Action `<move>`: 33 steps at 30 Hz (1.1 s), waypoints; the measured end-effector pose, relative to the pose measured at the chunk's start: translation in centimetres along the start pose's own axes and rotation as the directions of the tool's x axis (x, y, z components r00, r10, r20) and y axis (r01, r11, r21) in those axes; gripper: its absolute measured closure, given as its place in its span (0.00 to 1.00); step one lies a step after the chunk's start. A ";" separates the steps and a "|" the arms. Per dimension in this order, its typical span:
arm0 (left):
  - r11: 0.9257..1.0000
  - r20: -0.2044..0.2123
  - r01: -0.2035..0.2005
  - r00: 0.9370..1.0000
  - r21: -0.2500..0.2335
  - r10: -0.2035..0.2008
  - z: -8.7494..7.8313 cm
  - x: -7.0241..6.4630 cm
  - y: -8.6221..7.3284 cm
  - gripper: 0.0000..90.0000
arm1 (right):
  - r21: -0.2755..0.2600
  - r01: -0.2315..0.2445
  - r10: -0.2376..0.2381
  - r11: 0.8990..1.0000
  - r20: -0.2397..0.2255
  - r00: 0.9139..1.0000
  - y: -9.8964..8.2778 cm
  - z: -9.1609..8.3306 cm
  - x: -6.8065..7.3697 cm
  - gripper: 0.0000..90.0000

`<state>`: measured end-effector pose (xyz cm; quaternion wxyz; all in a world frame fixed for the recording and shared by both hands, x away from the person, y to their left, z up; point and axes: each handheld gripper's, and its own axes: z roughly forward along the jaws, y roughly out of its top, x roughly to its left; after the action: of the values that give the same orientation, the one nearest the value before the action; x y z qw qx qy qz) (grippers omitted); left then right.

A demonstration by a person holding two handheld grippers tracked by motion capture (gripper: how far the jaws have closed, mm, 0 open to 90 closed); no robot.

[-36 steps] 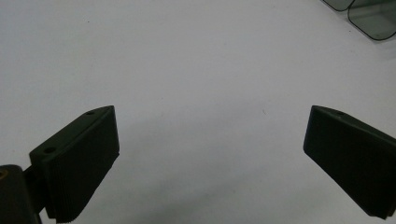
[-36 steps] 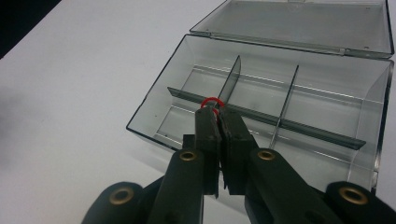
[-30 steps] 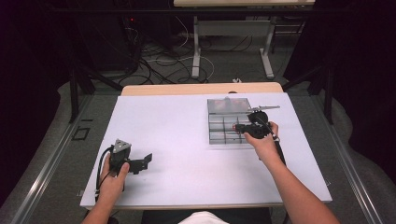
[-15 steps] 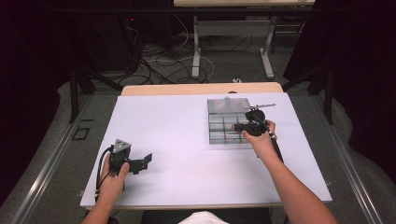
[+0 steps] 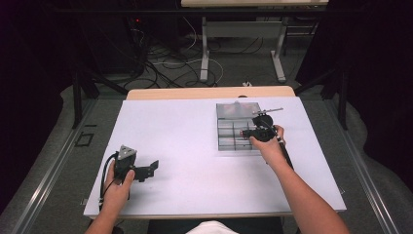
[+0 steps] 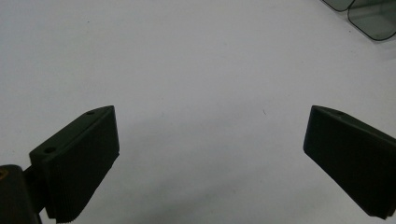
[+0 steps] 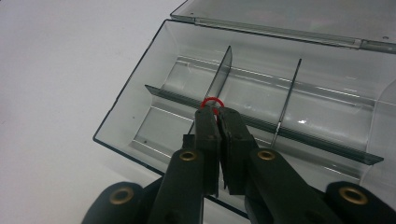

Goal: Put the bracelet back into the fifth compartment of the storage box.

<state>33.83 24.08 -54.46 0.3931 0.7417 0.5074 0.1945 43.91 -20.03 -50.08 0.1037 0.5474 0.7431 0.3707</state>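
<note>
A clear smoky plastic organizer box [image 5: 229, 131] [image 7: 140, 107] with dividers lies open on the white table, its lid [image 7: 289, 18] folded back. My right gripper [image 7: 215, 109] [image 5: 248, 133] hangs over the box's compartments, shut on a small red ring [image 7: 211, 101] pinched at its fingertips above a divider crossing. My left gripper [image 5: 148, 168] [image 6: 210, 154] rests low over bare table at the front left, jaws wide apart with nothing between them.
The white table top [image 5: 185, 136] has wide free room between the two hands. A corner of the organizer box [image 6: 369, 14] shows at the top right of the left gripper view. Beyond the table are cables and desk legs [image 5: 204, 48] on the floor.
The right gripper has shifted slightly left over the box with the ring. The left hand has kept still.
</note>
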 end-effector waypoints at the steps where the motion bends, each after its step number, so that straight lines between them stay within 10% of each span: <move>1: 1.000 0.000 0.000 1.000 0.000 0.000 0.0 0.0 0.0 0.04 | 0.001 -0.001 0.001 1.000 0.000 1.000 0.0 0.1 0.0 0.97; 33: 1.000 -0.001 0.002 1.000 -0.001 -0.002 0.0 0.1 0.0 0.04 | 0.047 0.020 -0.021 0.999 0.020 1.000 -0.3 1.5 0.1 0.97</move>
<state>33.86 24.15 -54.46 0.3933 0.7409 0.5084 0.1946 44.50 -19.34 -51.35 0.1023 0.5457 0.7560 0.3466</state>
